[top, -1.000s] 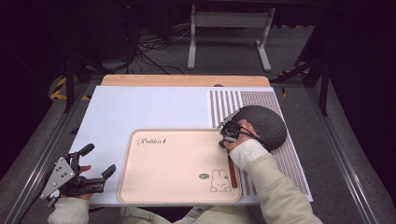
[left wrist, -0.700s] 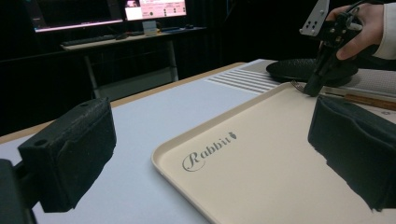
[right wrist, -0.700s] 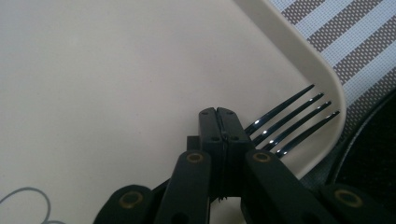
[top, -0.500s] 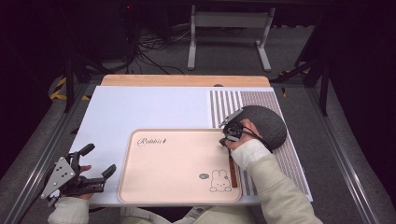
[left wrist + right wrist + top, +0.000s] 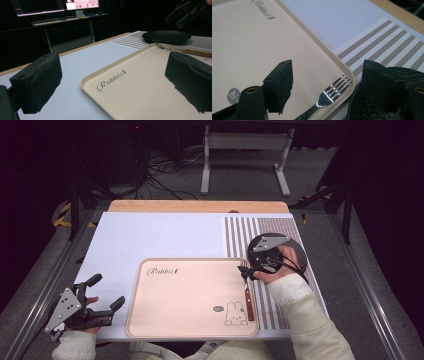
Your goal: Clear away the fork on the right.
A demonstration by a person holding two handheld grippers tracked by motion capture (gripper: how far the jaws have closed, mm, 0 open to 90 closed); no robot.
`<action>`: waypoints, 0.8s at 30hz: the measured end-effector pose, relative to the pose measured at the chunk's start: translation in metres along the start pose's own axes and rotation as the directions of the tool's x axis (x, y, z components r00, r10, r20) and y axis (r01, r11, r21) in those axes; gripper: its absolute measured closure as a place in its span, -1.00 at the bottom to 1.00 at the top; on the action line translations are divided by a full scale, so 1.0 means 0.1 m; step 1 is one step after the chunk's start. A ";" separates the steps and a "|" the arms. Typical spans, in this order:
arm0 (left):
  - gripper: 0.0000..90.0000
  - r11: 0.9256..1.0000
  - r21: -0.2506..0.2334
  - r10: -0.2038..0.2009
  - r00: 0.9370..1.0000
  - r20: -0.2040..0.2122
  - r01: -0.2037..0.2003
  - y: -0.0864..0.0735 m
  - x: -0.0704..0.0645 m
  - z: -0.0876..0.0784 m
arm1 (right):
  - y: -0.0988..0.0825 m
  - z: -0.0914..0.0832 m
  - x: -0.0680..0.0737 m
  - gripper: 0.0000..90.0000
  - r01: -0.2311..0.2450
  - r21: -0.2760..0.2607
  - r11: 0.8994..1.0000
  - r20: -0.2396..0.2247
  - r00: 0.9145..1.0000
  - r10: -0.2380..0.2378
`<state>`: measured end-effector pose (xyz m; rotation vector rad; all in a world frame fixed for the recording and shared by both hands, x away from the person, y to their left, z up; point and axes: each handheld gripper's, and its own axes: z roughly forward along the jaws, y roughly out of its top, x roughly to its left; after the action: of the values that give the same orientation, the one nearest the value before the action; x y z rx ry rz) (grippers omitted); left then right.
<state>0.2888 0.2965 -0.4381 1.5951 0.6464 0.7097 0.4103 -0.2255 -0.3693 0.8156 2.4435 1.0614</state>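
A fork with a wooden handle lies along the right edge of the beige tray, tines toward the far side. My right gripper hovers just above the tines. Its jaws have just been opening, and in the right gripper view they stand apart with the fork's tines lying free on the tray below them. My left gripper rests open at the near left beside the tray, nothing between its jaws. From there the fork and my right gripper show across the tray.
A black plate sits on the striped part of the white placemat, right of the tray and partly under the right hand; it also shows close by and farther off. Table legs and cables stand beyond the far edge.
The right gripper's jaws have opened and the hand has lifted a little toward the plate, leaving the fork on the tray's right edge. The left gripper has stayed put.
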 end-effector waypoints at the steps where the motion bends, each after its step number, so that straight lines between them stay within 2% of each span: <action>1: -0.97 1.000 -0.001 0.000 1.000 -0.002 0.000 0.00 0.00 -0.01 | -0.02 -0.08 -0.01 -0.55 -0.002 -0.030 1.000 0.003 1.000 0.002; 5: -0.97 1.000 -0.002 0.002 1.000 -0.002 -0.002 0.00 -0.01 0.00 | -0.12 -0.28 -0.05 -0.68 -0.008 -0.110 0.994 0.027 1.000 0.011; 6: -0.97 1.000 -0.002 0.002 1.000 -0.002 -0.002 0.00 -0.01 0.00 | -0.12 -0.28 -0.05 -0.68 -0.008 -0.110 0.994 0.027 1.000 0.011; 9: -0.97 1.000 -0.002 0.003 1.000 -0.005 -0.003 0.00 -0.01 -0.01 | -0.22 -0.42 -0.09 -0.72 -0.013 -0.168 0.986 0.032 0.999 0.019; 10: -0.97 1.000 -0.003 0.002 1.000 -0.006 -0.002 0.00 -0.01 -0.01 | -0.29 -0.50 -0.11 -0.75 -0.020 -0.211 0.977 0.034 0.999 0.028; 11: -0.97 1.000 -0.002 0.001 1.000 -0.006 -0.001 0.00 -0.01 -0.01 | -0.29 -0.50 -0.11 -0.75 -0.020 -0.211 0.977 0.034 0.999 0.028; 13: -0.97 1.000 -0.002 0.002 1.000 -0.006 -0.002 0.00 -0.01 -0.01 | -0.41 -0.59 -0.15 -0.81 -0.032 -0.262 0.965 0.034 0.999 0.042; 17: -0.97 1.000 -0.001 0.001 1.000 -0.007 -0.001 0.00 -0.01 -0.02 | -0.52 -0.65 -0.17 -0.87 -0.028 -0.291 0.956 0.050 0.998 0.045; 20: -0.97 1.000 -0.003 -0.001 1.000 -0.010 0.001 0.00 -0.01 -0.02 | -0.66 -0.71 -0.20 -0.91 -0.035 -0.337 0.941 0.061 0.996 0.059; 21: -0.97 1.000 -0.004 -0.002 1.000 -0.010 0.002 0.00 -0.01 -0.02 | -0.66 -0.71 -0.20 -0.91 -0.035 -0.337 0.941 0.061 0.996 0.059; 22: -0.98 1.000 -0.004 -0.001 1.000 -0.010 0.001 0.00 -0.01 -0.02 | -0.74 -0.75 -0.21 -0.91 -0.037 -0.361 0.932 0.065 0.996 0.065; 24: -0.98 1.000 -0.005 0.000 1.000 -0.010 0.000 0.00 -0.01 -0.02 | -0.82 -0.77 -0.23 -0.92 -0.032 -0.388 0.921 0.077 0.995 0.068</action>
<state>0.2870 0.2971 -0.4375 1.5880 0.6523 0.7192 0.3578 -0.3275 -0.3783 0.7755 2.0491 1.4330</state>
